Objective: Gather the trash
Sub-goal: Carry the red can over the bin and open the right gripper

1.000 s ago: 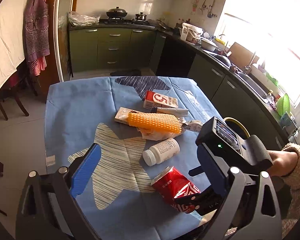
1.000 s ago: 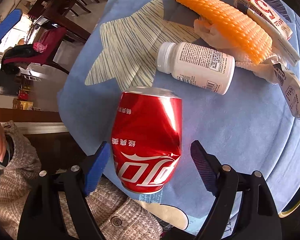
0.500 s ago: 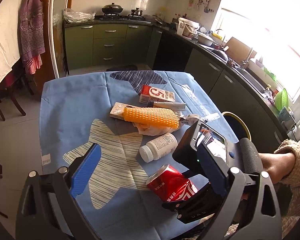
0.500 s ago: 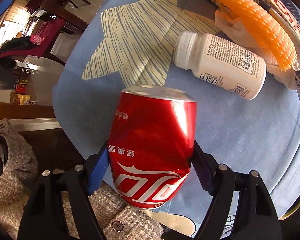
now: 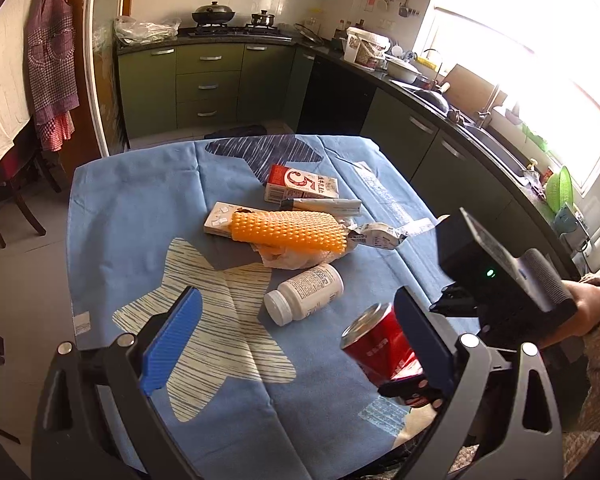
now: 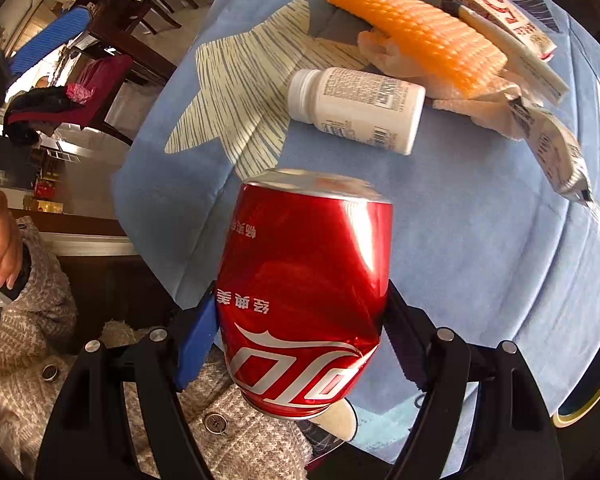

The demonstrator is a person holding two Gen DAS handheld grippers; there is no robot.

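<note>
Can: the dented red soda can (image 6: 306,296) sits clamped between the blue pads of the right tongs (image 6: 300,320), pressed on both flanks, its silver end tipped away toward the worktop's middle.
Can's place: at the near edge of the worktop (image 5: 112,208), over the blue cloth; whether it touches the cloth I cannot tell.
Right tongs: closed on the can, pointing steeply down, gripped by a hand (image 5: 580,312) in a knitted sleeve.
Left tongs: (image 5: 296,336) jaws standing apart with nothing between them, held above the pale star print, well apart from the can.
Bottle: a white pill bottle (image 6: 358,110) lies on its side just beyond the can, cap on, contents hidden.
Heap beyond: an orange knobbly foam sleeve (image 6: 416,36) lies over crumpled tissue (image 6: 472,100), a foil wrapper (image 6: 552,152) beside it.
Cartons: a red-and-white carton (image 5: 302,188) and a flat box (image 5: 224,218) lie farther back, both lying flat.
</note>
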